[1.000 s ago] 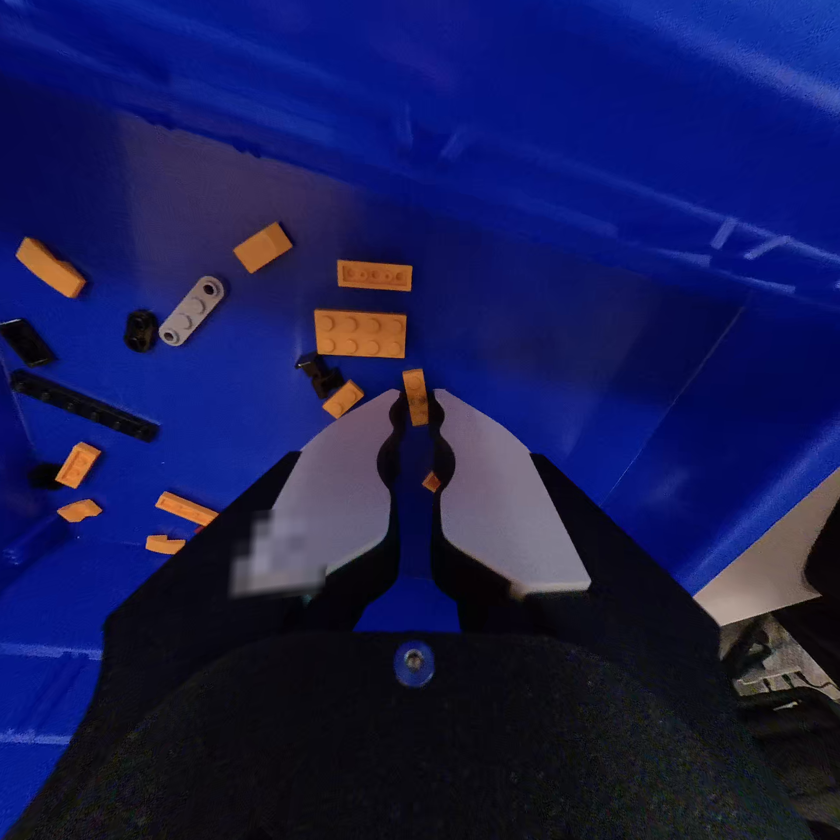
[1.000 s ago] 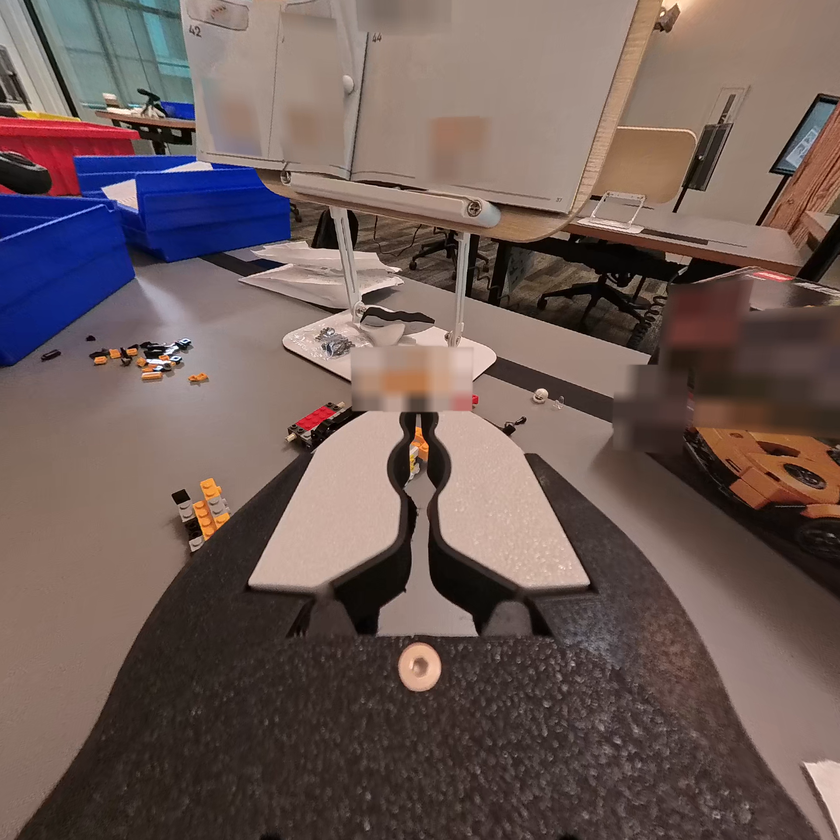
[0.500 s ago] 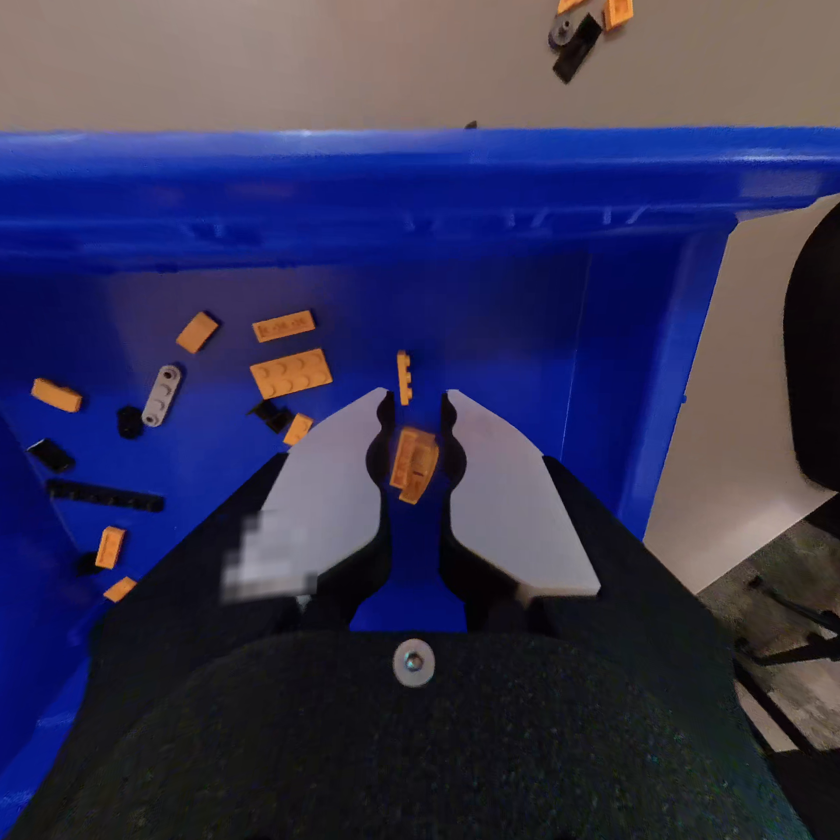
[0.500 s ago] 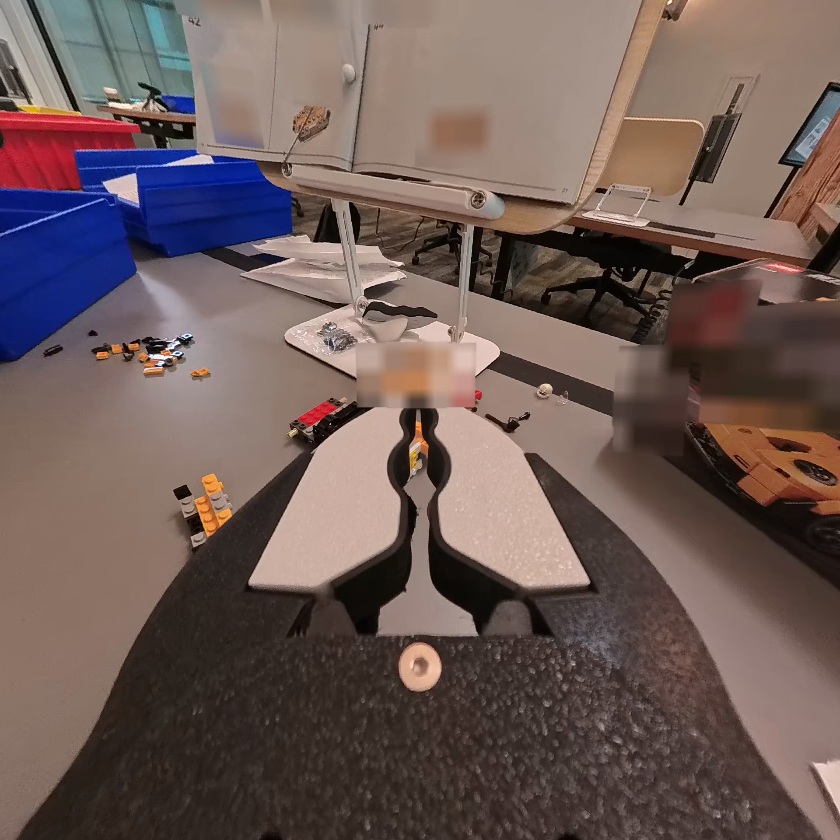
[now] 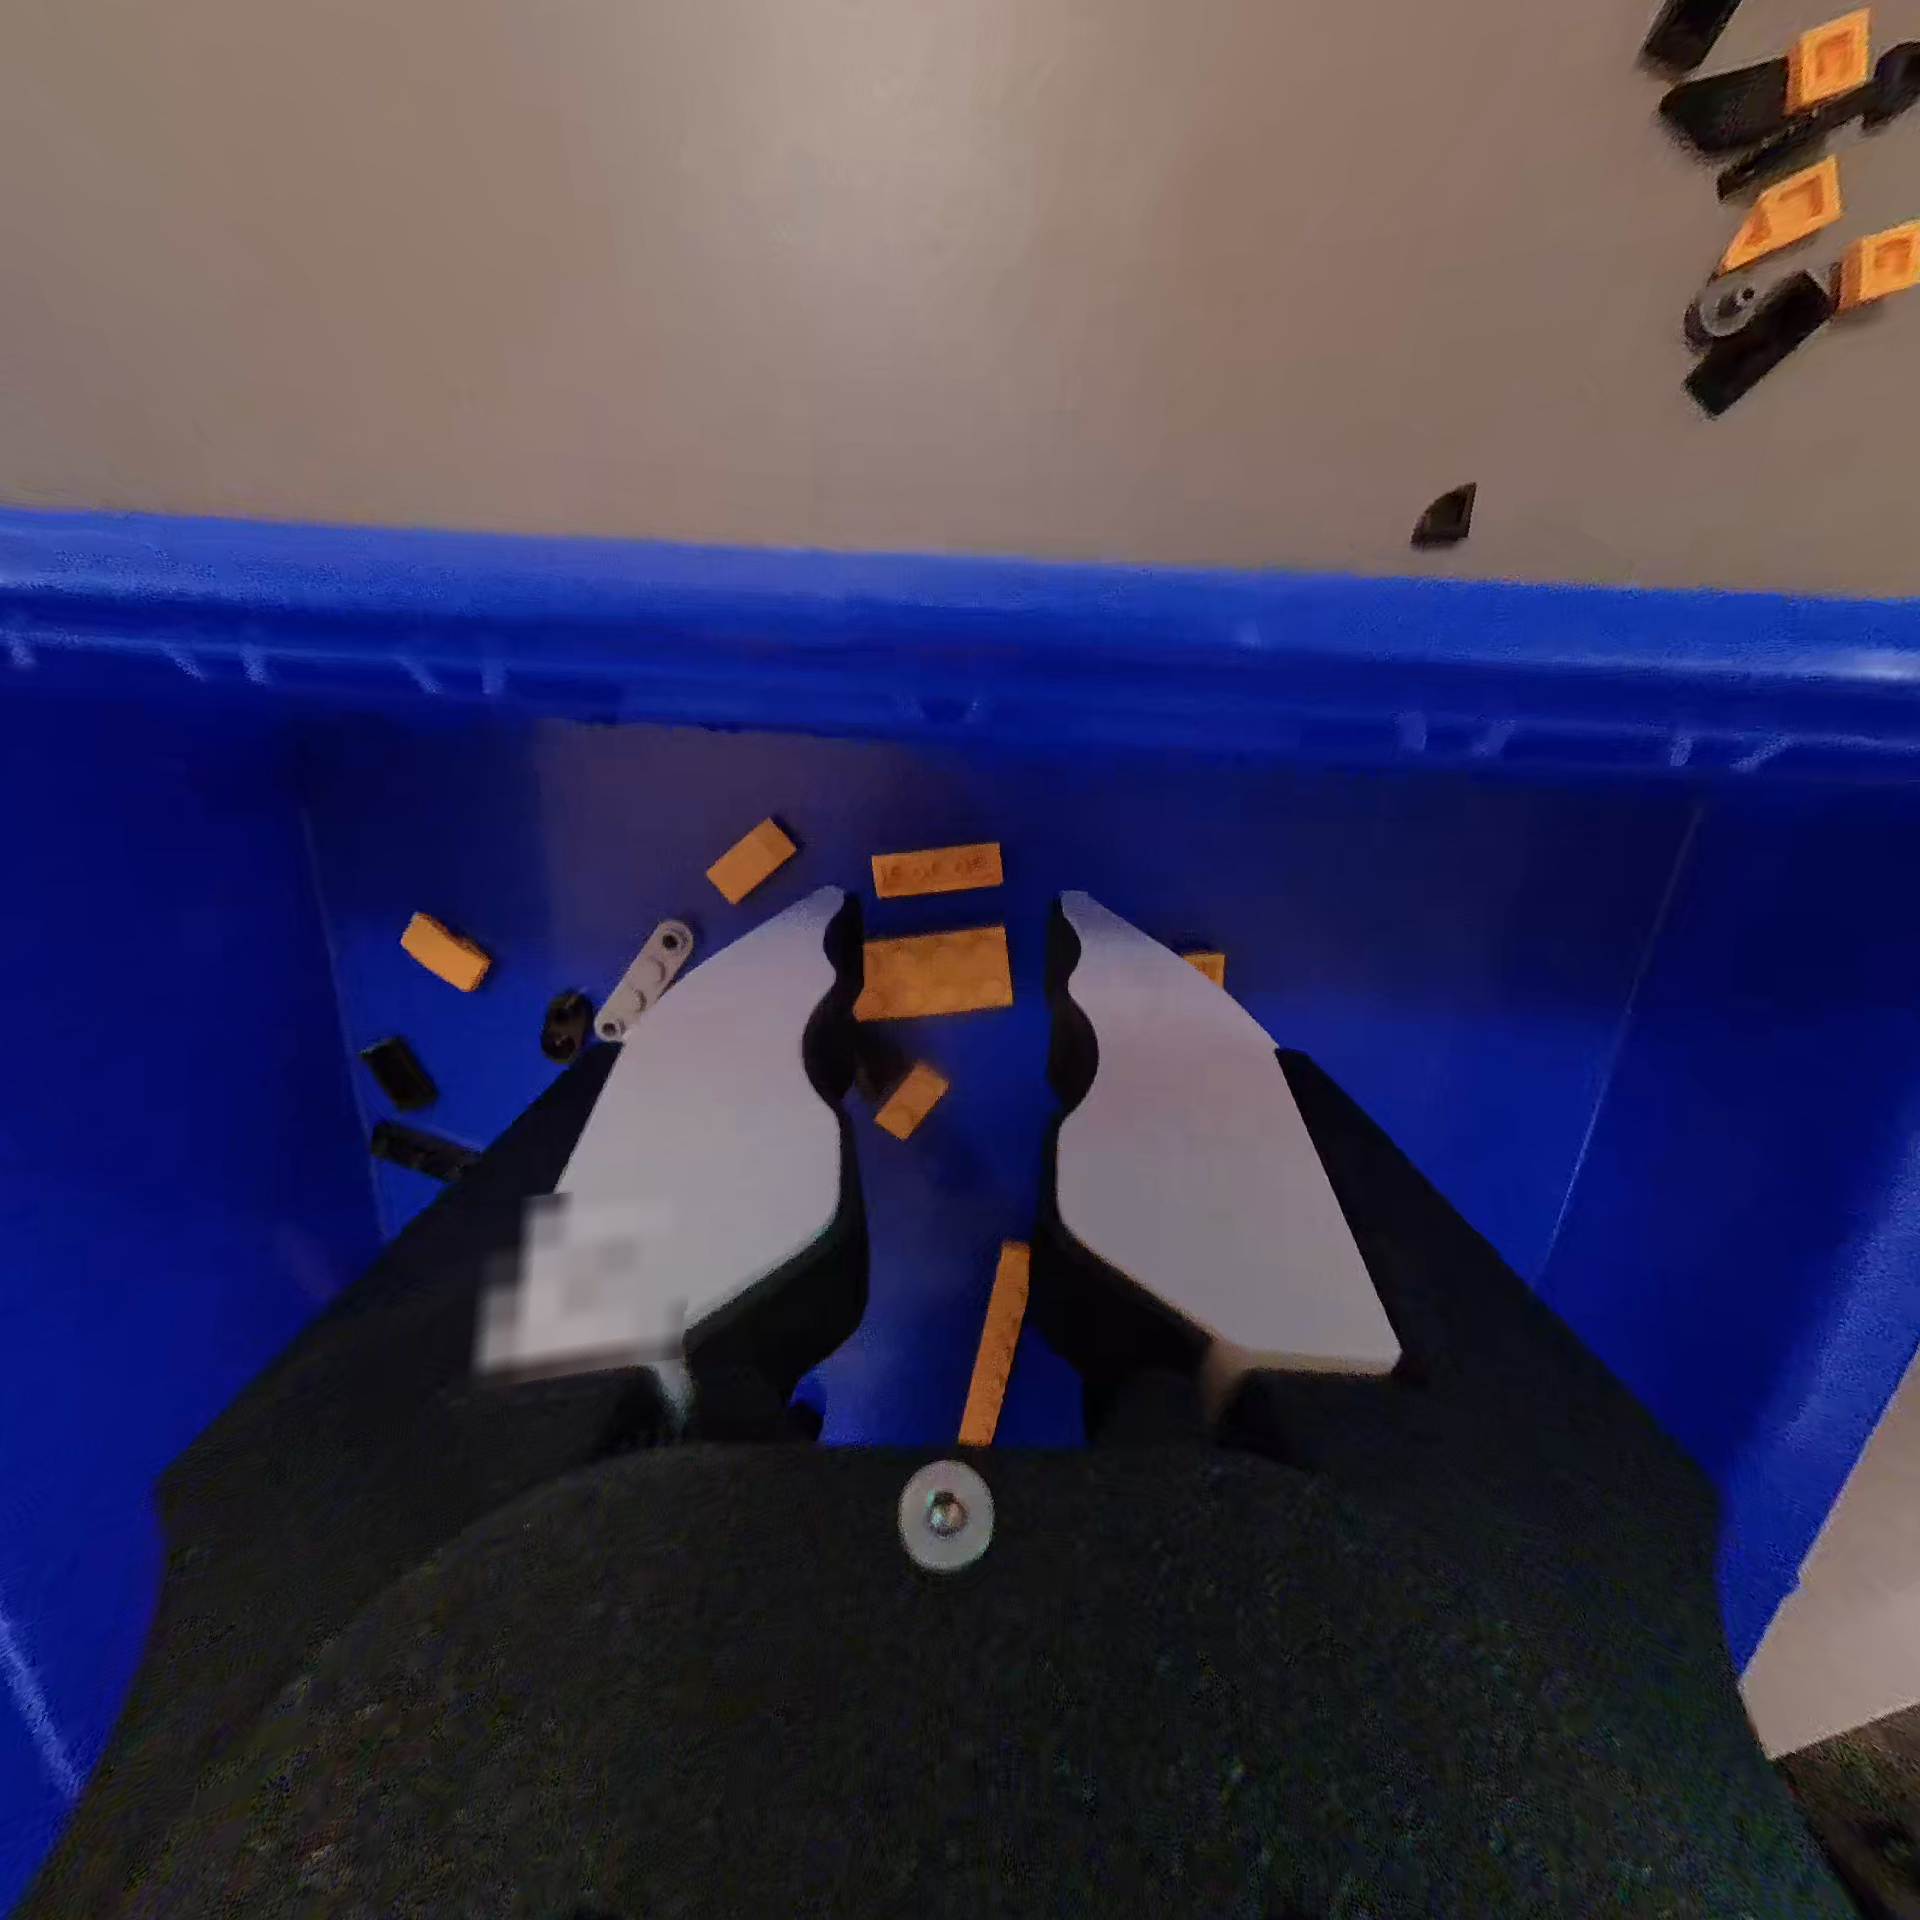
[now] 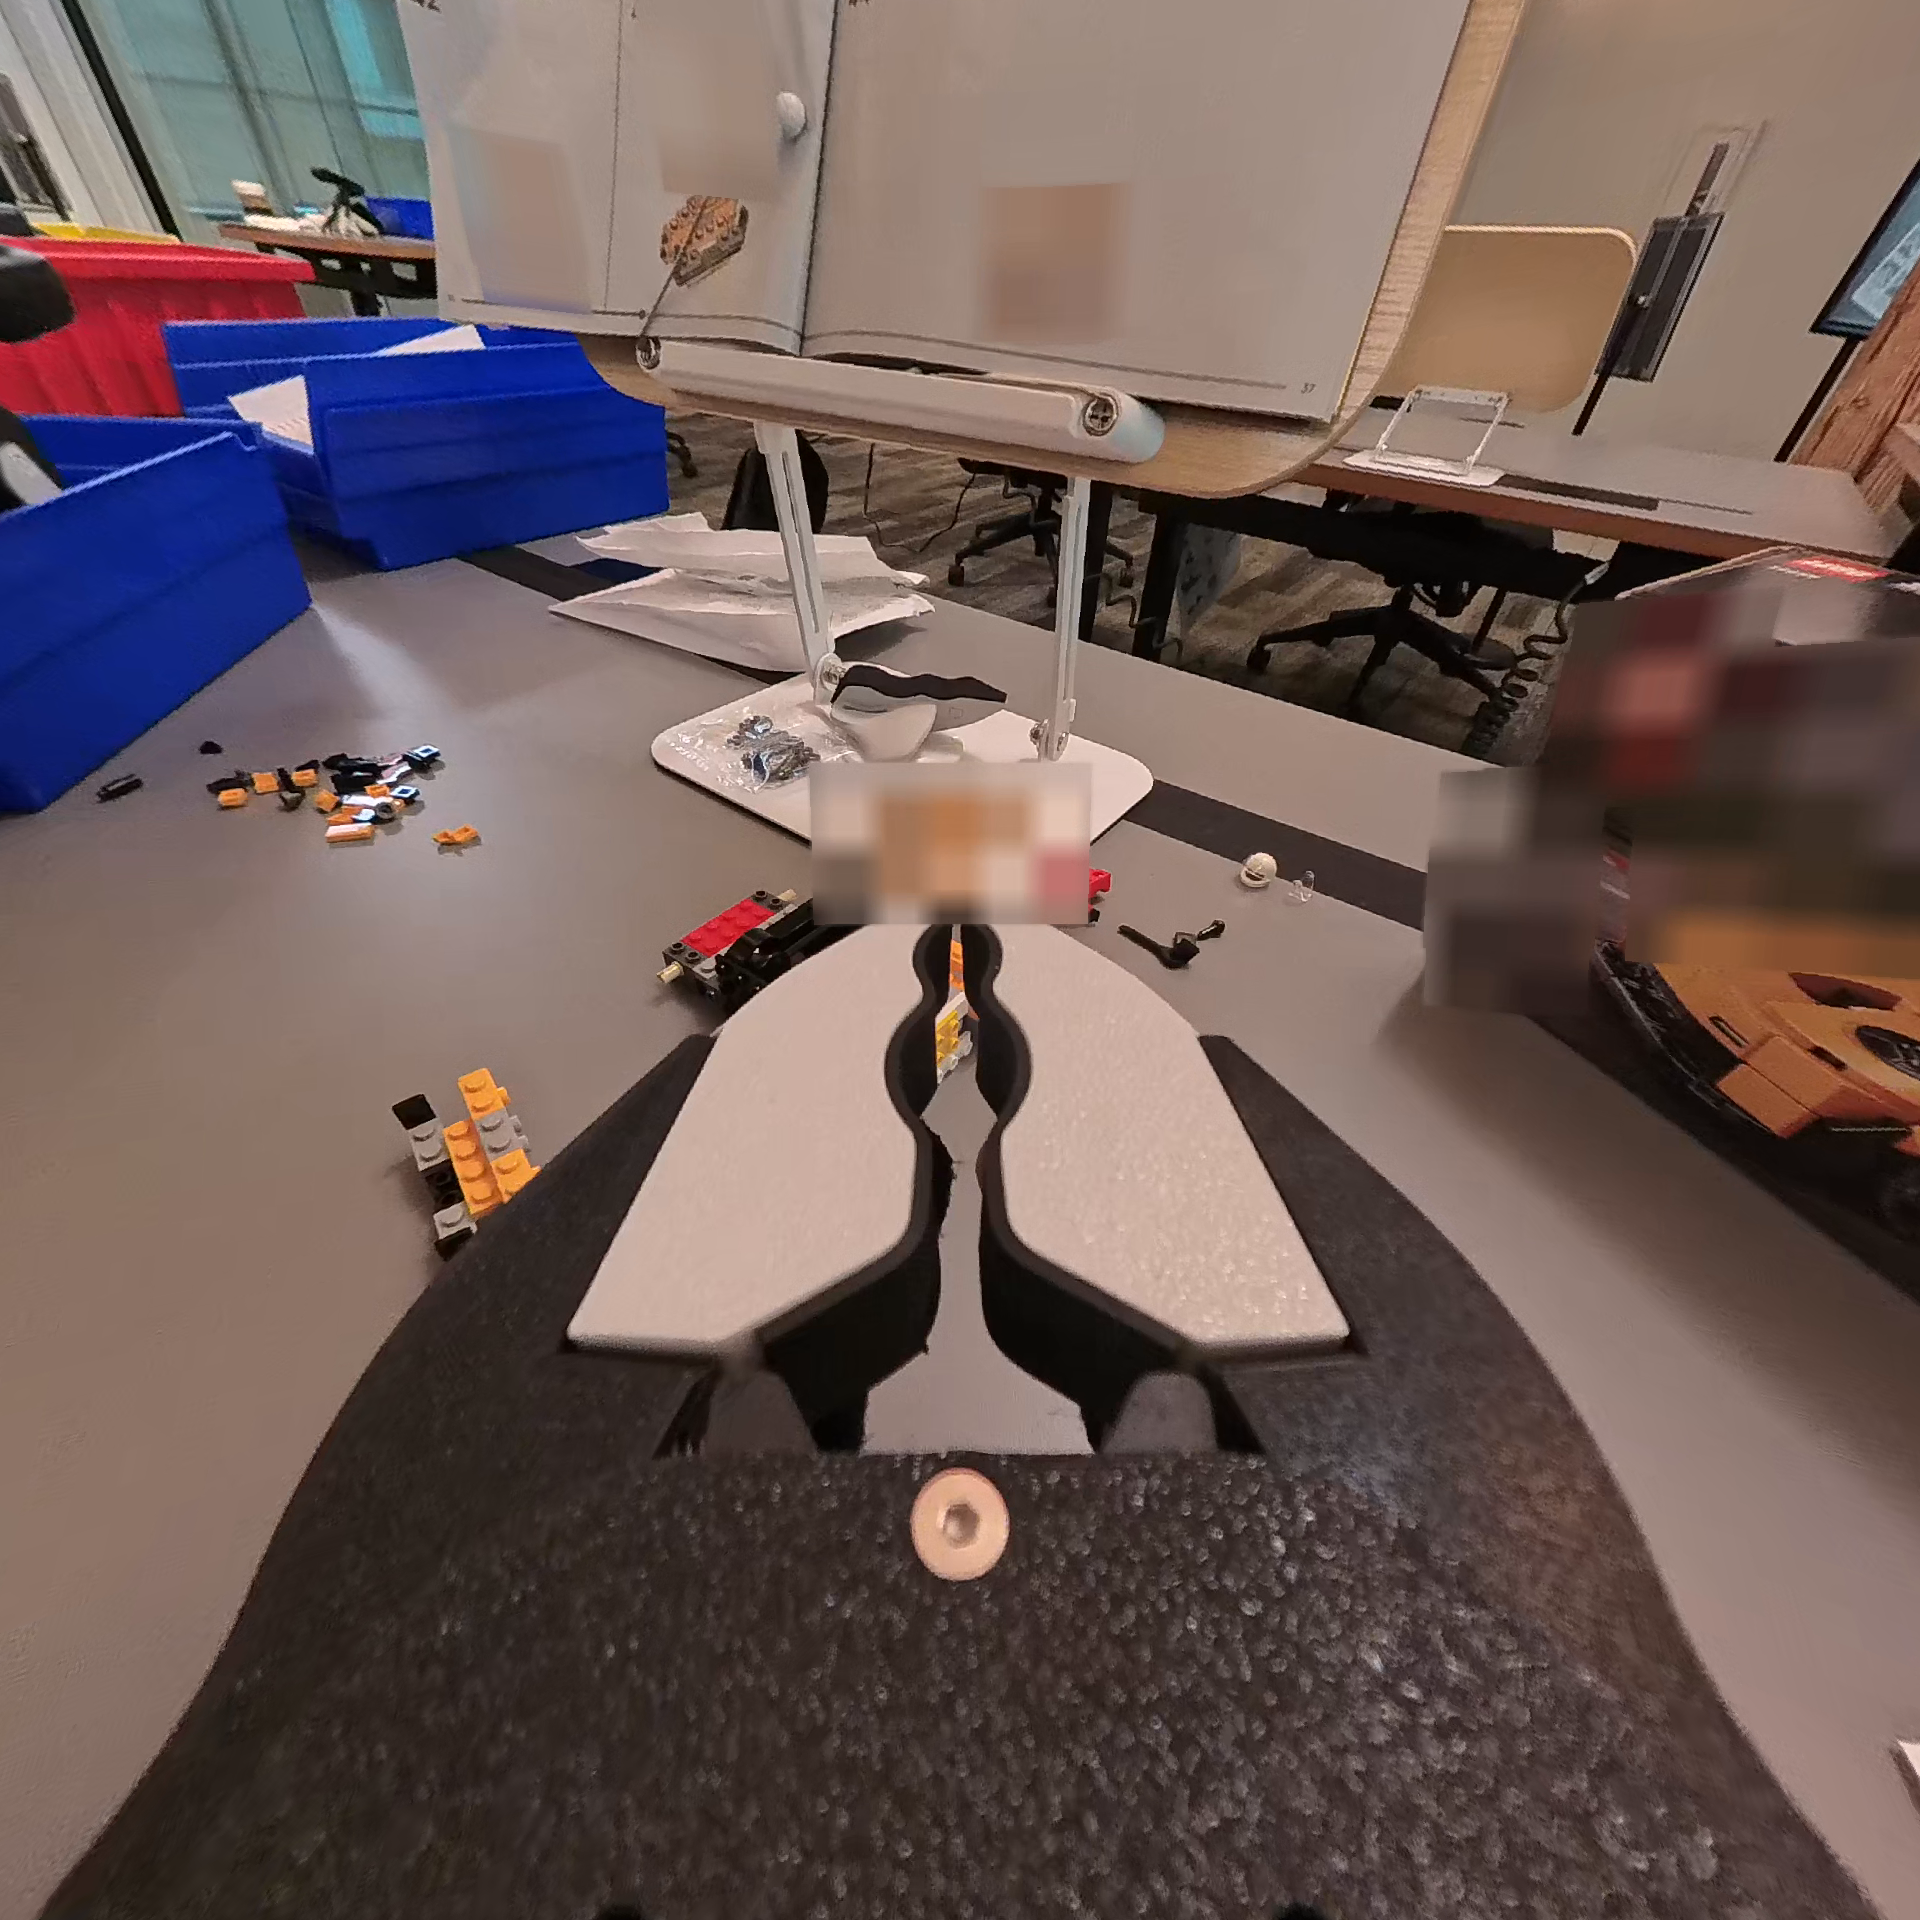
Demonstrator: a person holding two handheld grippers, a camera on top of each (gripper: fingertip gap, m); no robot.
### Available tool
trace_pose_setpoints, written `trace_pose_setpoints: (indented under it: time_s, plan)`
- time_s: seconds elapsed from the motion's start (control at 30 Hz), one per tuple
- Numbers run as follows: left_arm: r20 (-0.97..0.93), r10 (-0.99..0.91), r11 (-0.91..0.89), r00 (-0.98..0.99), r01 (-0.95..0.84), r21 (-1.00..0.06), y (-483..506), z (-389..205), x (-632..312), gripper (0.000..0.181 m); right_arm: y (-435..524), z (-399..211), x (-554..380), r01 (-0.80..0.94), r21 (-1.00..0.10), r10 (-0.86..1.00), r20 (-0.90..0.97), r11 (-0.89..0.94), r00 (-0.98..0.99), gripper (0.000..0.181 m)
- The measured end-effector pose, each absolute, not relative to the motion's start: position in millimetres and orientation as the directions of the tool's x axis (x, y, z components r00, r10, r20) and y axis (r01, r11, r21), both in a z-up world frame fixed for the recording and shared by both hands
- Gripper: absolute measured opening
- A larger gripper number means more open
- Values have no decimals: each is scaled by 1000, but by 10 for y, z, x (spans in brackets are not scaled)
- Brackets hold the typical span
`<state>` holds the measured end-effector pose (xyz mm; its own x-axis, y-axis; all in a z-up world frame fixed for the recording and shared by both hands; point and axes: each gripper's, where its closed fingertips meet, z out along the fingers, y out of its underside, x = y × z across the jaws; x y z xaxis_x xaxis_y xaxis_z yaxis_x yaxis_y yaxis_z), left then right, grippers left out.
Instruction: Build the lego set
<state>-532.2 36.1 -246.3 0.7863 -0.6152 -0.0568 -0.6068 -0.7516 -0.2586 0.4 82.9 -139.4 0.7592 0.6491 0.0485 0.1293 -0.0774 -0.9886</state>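
Up and back comes the left gripper, and its jaws, which pinched a small orange plate a second ago, now stand wide apart with nothing between the tips. That plate slipped half a second back, and a long orange plate now lies on edge deep in the gap between the fingers, near the gripper's body, looking loose rather than held. Below, the blue bin holds the rest of the stock: an orange two-by-four plate right under the open tips, a narrow orange plate just beyond it, a small orange piece, a grey link plate off to the left. So the pick reads as a miss, and my call is another descent into the bin before anything gets built. Over on the right, barely a twitch: the right gripper hangs low over the grey table with its fingers nearly together, clamped on a small yellow-and-orange assembly. Ahead of it sit a red-and-black chassis piece, an orange-and-grey sub-build to the left, and the instruction booklet up on its stand. That side waits for a part.
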Motion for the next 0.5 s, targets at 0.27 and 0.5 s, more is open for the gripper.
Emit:
trace_pose_setpoints:
  time_s: [0.27,0.5]
  plan:
    - [-26,-614,-757,789,-598,-265,368,-2476,-5321,5,835,-1415,6,131,-988,651,46,-83,758,1]
    - [528,-484,-872,698,-337,-354,102,-2141,-4974,5,827,-1438,-15,135,-987,658,43,-90,752,1]
